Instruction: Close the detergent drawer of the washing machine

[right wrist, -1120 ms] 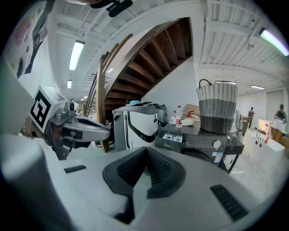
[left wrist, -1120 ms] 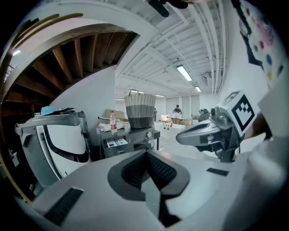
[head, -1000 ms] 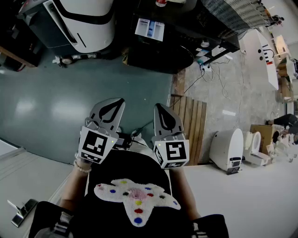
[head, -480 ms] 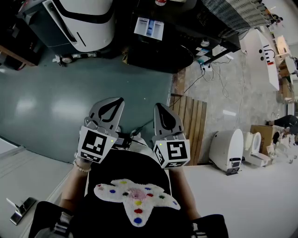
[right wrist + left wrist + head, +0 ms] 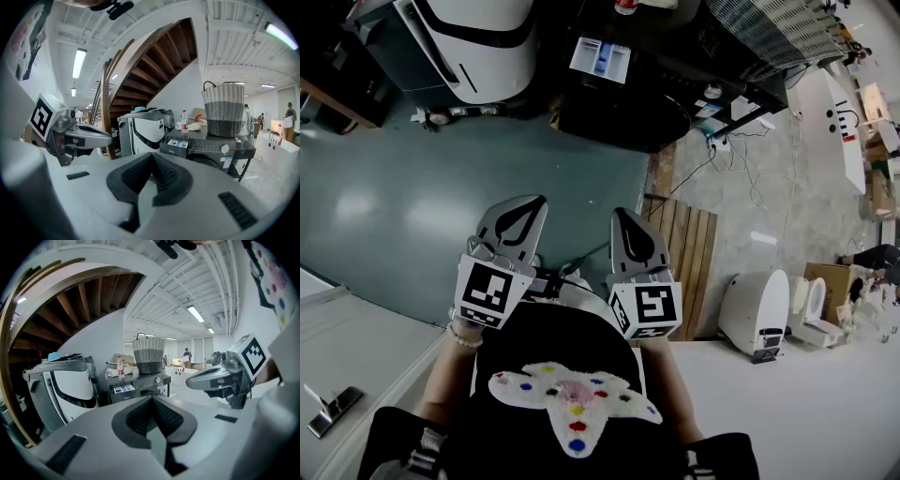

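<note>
"Jaws?"
"Left gripper (image 5: pixel 152 401) and right gripper (image 5: pixel 151 158) are both pinched together, empty (close by the person's chest)."
"Drawer?"
"The detergent drawer (image 5: pixel 601 58) seemingly juts from the washing machine (image 5: pixel 628 112), well ahead."

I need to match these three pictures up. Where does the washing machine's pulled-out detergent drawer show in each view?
Head view: the detergent drawer is at top centre, jutting from the dark washing machine.
Left gripper view: just left of and below centre.
Right gripper view: slightly right of and below centre.
Shared landmark: the white machine with a black band, left of the washer.
</note>
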The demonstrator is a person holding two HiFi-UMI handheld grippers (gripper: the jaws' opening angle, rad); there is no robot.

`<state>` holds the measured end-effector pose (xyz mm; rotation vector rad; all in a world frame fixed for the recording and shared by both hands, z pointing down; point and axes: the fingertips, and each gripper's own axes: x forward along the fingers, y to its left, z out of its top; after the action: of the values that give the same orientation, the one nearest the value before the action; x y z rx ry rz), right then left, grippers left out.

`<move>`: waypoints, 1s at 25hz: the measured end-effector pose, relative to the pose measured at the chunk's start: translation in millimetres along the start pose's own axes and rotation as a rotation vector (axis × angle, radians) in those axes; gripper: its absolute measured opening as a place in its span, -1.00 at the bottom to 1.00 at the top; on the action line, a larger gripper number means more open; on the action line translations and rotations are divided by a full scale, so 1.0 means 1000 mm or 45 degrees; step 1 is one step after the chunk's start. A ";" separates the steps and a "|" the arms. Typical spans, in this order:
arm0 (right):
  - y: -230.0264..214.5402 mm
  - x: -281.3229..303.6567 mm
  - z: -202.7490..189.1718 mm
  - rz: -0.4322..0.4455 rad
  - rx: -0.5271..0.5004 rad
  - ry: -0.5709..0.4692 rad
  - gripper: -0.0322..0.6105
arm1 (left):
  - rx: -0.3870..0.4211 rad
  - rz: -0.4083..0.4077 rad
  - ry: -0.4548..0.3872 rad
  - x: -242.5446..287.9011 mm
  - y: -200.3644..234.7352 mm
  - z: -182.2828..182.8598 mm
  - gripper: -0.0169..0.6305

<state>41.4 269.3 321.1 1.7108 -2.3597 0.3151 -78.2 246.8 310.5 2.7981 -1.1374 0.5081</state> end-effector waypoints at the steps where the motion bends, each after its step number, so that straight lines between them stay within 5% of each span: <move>1: -0.001 -0.002 0.000 0.003 -0.004 -0.002 -0.89 | 0.003 0.006 0.001 0.000 -0.002 0.000 -0.91; 25: -0.035 -0.029 -0.014 0.046 -0.062 -0.038 -0.89 | 0.029 0.086 -0.029 0.011 -0.041 0.005 -0.91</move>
<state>84.6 289.4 327.4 1.6647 -2.4012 0.2372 -41.3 267.7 311.2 2.7997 -1.2417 0.4996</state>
